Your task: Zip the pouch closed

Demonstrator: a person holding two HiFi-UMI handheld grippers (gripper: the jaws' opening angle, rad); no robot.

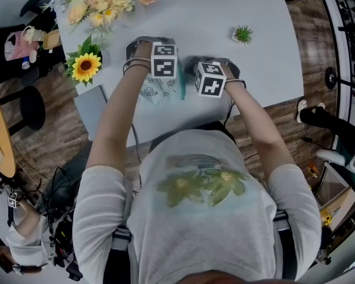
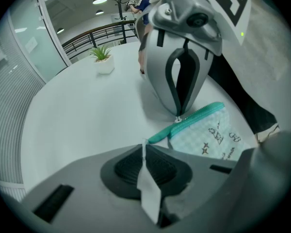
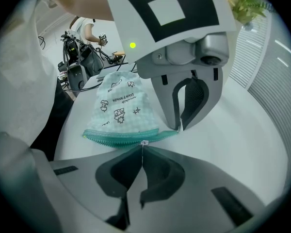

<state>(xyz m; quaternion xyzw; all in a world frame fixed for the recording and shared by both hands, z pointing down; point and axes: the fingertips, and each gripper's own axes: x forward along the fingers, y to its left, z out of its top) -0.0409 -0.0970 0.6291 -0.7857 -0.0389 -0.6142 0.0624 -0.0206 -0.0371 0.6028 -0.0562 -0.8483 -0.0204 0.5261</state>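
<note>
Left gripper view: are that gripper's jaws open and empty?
No: the left gripper is shut on a white tab at the end of the teal zipper of the pouch.

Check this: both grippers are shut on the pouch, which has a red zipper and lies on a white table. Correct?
Only the colour is wrong: the zipper is teal, not red, as the right gripper view shows. The rest holds.

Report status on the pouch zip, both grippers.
Left gripper shut on white tag at zipper's end. Right gripper shut on zipper pull, roughly mid-track. Pouch on table, zipper looks part open. Nothing seen blocking it.
</note>
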